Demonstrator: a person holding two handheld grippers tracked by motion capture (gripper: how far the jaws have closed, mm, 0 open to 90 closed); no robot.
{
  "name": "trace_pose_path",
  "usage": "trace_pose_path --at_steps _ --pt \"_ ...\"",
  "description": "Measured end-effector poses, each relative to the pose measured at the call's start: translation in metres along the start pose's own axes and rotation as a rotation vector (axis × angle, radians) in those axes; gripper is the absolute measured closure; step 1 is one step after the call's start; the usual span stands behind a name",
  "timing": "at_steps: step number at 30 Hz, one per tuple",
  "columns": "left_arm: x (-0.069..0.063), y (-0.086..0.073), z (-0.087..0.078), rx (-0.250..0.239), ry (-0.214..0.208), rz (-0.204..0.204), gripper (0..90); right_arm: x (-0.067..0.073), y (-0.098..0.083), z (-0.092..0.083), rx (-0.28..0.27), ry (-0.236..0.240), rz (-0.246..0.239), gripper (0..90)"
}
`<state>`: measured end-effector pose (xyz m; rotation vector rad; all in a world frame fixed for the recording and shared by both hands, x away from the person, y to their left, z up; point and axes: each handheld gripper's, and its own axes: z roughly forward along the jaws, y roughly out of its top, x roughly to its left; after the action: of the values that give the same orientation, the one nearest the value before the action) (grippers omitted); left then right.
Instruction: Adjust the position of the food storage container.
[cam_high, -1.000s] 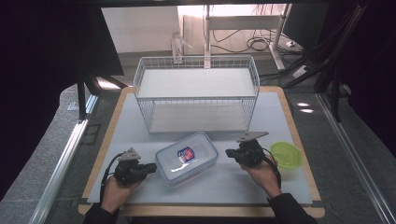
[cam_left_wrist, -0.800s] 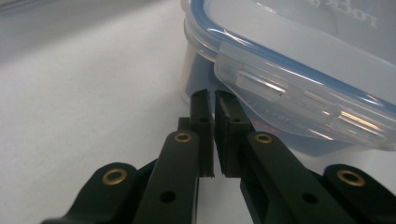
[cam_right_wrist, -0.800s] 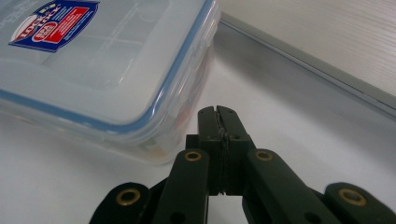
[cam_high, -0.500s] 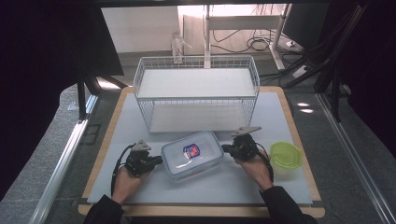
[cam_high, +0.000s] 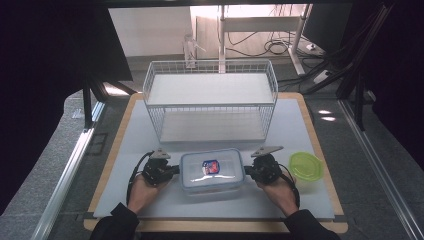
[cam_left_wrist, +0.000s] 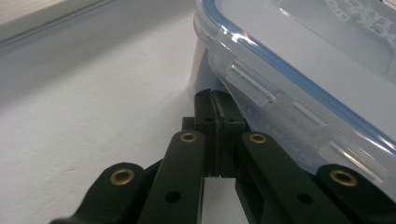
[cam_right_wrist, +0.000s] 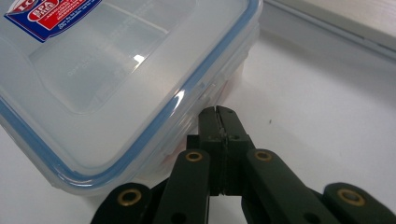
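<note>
table | on it: wire rack, clear lidded container, green bowl

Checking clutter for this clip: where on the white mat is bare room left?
Free: both near corners of the white mat, outside the hands, and its side strips beside the white wire rack. Crowded: the near middle, with the clear blue-rimmed lidded box, both grippers and the green round container.

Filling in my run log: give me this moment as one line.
left gripper: shut, at container's left end | right gripper: shut, at its right end | clear food container: lid on, flat on table | wire rack: behind it
</note>
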<state>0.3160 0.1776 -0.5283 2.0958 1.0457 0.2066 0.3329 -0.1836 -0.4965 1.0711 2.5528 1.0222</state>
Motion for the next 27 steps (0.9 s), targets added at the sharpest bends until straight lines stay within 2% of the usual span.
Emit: trace_pose_path --at_steps 6,10,13,14,15,19,24,27 --pt "-0.010 0.001 0.003 0.011 -0.016 0.027 90.0 0.008 -0.013 -0.012 0.006 -0.012 0.003 90.0" --pt "-0.011 0.002 0.005 0.012 -0.025 0.035 90.0 0.014 -0.021 -0.019 0.006 -0.013 0.003 90.0" --pt "-0.009 0.001 0.004 0.018 -0.041 0.032 89.9 0.014 -0.021 -0.019 0.003 -0.008 0.002 90.0" --pt "-0.010 0.000 0.001 0.019 -0.032 0.038 89.2 0.013 -0.021 -0.019 0.001 -0.007 -0.001 90.0" --pt "-0.010 0.000 -0.002 0.015 -0.017 0.050 87.1 0.012 -0.021 -0.020 -0.006 -0.013 -0.008 88.8" --pt "-0.010 -0.006 -0.017 -0.021 0.019 0.042 76.7 0.011 -0.020 -0.026 -0.037 -0.061 -0.036 80.7" --pt "-0.014 -0.020 -0.030 -0.030 0.050 0.057 59.8 0.011 -0.020 -0.035 -0.076 -0.062 -0.048 67.7" --pt "-0.017 -0.023 -0.037 -0.063 0.054 0.074 52.3 0.012 -0.021 -0.040 -0.091 -0.070 -0.060 59.6"
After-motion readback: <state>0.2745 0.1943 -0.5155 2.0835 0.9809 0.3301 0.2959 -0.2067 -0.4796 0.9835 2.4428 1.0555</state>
